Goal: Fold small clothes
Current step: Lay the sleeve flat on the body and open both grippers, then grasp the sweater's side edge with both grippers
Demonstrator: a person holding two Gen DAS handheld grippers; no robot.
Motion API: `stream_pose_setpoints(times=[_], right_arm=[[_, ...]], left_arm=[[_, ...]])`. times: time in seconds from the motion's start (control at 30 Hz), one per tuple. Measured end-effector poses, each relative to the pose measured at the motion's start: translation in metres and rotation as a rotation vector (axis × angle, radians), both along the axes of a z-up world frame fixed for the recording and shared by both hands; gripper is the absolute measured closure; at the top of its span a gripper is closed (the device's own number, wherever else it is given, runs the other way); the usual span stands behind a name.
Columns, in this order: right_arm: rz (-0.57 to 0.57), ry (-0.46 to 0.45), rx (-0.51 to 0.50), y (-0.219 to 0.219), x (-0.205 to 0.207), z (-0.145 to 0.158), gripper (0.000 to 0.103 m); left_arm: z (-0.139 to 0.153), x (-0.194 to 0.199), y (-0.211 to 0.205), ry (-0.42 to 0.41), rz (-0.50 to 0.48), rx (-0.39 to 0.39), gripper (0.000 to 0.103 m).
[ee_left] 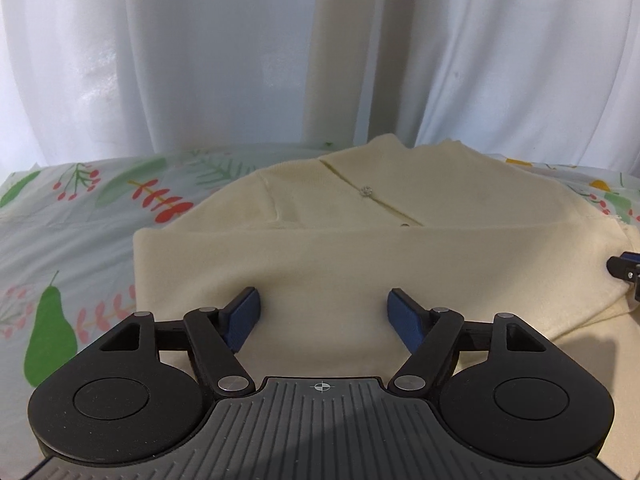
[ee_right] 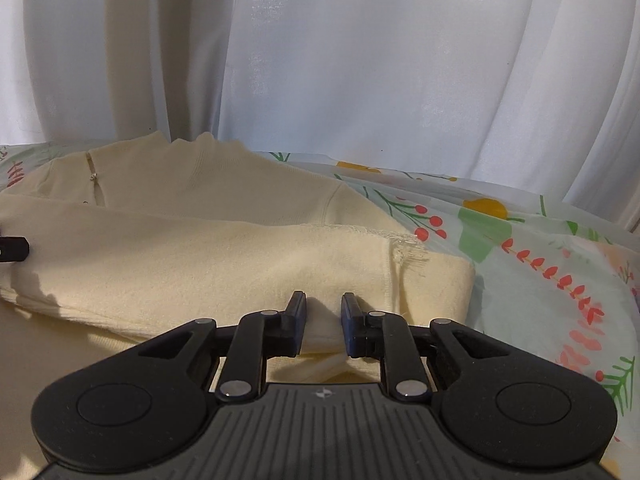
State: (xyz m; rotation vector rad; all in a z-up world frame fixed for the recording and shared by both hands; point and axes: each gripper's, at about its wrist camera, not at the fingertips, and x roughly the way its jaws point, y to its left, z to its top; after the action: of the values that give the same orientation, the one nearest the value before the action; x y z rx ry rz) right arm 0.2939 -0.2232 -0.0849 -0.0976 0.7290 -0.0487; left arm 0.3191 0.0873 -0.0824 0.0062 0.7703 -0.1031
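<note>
Cream cardigan (ee_left: 360, 248) folded across mid frame on the leafy sheet (ee_left: 80, 240), left claw (ee_left: 324, 312) spread wide over it, right claw (ee_right: 323, 320) narrow, gripping nothing

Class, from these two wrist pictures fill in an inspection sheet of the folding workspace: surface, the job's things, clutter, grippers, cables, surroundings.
Surface: printed sheet with leaves, berries and a pear, spread flat, lightly wrinkled.
Job's things: cream sweater, near part folded over itself, small buttons showing farther back; frayed edge on its right side.
Clutter: nothing seen.
Grippers: left gripper open over the fold, nothing pinched; right gripper with jaws narrowly apart, a ridge of sweater between them, whether the pads press it cannot be told.
Cables: nothing seen.
Surroundings: white curtain hanging behind the surface.
</note>
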Motion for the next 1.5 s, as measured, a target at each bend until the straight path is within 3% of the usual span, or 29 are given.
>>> stream_pose_setpoints(times=[0.23,0.43,0.47,0.53,0.6,0.8,0.93,1.07,1.2,1.33,1.43,1.5], right_arm=[[0.013,-0.031,-0.036,0.0,-0.001,-0.005,0.085],[0.051,-0.019,-0.08,0.005,0.0,-0.003,0.082],[0.067,-0.017,-0.118,0.008,0.0,-0.003,0.08],[0.082,0.002,-0.218,0.016,-0.002,0.0,0.065],[0.065,0.031,-0.228,0.014,-0.01,0.01,0.066],[0.164,0.074,0.179,-0.028,-0.121,0.054,0.065],[0.238,0.157,0.318,-0.045,-0.224,0.051,0.065],[0.134,0.3,0.385,-0.057,-0.284,0.028,0.065],[0.034,0.349,0.46,-0.071,-0.308,0.015,0.066],[0.02,0.352,0.478,-0.074,-0.311,0.015,0.067],[0.035,0.361,0.522,-0.077,-0.309,0.014,0.068],[0.038,0.362,0.55,-0.078,-0.307,0.013,0.074]], left_arm=[[0.001,-0.001,-0.002,0.004,0.01,0.007,0.025],[0.001,0.002,-0.008,0.012,0.048,0.031,0.019],[0.002,0.001,-0.007,0.022,0.059,0.033,0.018],[0.007,-0.004,-0.006,0.05,0.084,0.041,0.019],[0.016,-0.019,-0.001,0.068,0.1,0.029,0.021],[0.047,-0.129,0.021,0.101,0.066,-0.082,0.022],[0.05,-0.216,0.039,0.148,0.107,-0.098,0.022],[0.044,-0.272,0.063,0.234,0.177,-0.128,0.023],[0.034,-0.298,0.082,0.319,0.198,-0.184,0.024],[0.026,-0.313,0.096,0.357,0.222,-0.291,0.029],[0.021,-0.314,0.097,0.383,0.202,-0.362,0.041],[0.019,-0.315,0.098,0.378,0.206,-0.386,0.045]])
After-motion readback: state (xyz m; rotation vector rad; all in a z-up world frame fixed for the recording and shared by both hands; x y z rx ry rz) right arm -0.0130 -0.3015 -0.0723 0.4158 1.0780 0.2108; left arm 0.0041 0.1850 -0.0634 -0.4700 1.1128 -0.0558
